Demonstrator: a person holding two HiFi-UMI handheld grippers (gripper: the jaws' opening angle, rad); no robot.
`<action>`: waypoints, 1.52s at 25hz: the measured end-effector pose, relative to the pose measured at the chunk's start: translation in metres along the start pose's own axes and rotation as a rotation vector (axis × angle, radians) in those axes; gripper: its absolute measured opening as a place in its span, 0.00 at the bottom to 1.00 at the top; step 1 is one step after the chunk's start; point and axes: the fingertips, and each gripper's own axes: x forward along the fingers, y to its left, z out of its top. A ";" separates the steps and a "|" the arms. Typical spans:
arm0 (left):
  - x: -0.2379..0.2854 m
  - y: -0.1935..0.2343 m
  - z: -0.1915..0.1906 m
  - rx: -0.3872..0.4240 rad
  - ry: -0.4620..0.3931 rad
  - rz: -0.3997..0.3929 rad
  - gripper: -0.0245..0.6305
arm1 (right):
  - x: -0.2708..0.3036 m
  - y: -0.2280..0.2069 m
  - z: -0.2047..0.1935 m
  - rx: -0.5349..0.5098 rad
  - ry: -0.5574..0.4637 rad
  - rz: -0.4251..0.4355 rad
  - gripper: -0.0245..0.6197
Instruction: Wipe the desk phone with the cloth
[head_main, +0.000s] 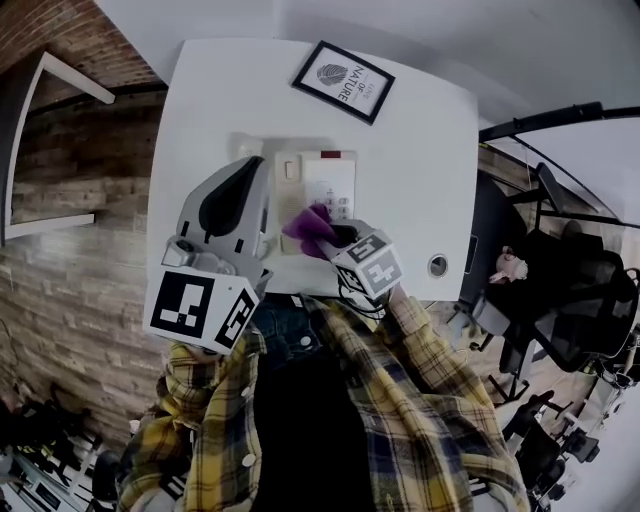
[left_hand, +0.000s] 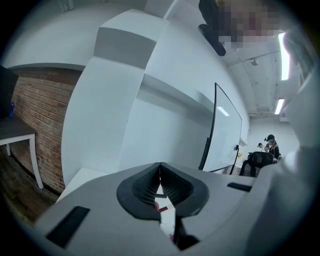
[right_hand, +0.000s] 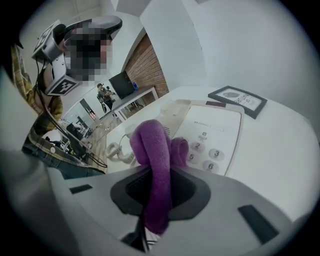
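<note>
The cream desk phone (head_main: 322, 185) lies in the middle of the white desk (head_main: 420, 150). My right gripper (head_main: 338, 238) is shut on a purple cloth (head_main: 308, 229), which rests on the phone's near edge by the keypad. In the right gripper view the cloth (right_hand: 157, 155) folds up between the jaws of the right gripper (right_hand: 159, 175), with the number keys (right_hand: 202, 152) just beyond. My left gripper (head_main: 248, 172) is raised over the phone's left side, hiding most of the handset. In its own view the left gripper (left_hand: 160, 172) is shut with nothing in it.
A framed print (head_main: 343, 81) lies at the desk's far side. A round cable grommet (head_main: 437, 265) sits near the right front edge. The phone's coiled cord (right_hand: 116, 148) trails left. Office chairs (head_main: 570, 290) stand to the right, a brick wall (head_main: 70, 200) to the left.
</note>
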 end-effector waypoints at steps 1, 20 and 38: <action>0.001 -0.002 0.000 0.001 0.002 -0.007 0.06 | 0.000 0.003 -0.005 0.012 0.006 0.011 0.14; 0.012 -0.004 0.004 0.006 -0.006 -0.019 0.06 | -0.038 -0.007 0.003 0.053 -0.046 0.042 0.14; 0.012 0.013 0.011 0.002 -0.017 0.060 0.06 | -0.030 -0.121 0.101 -0.055 -0.130 -0.222 0.14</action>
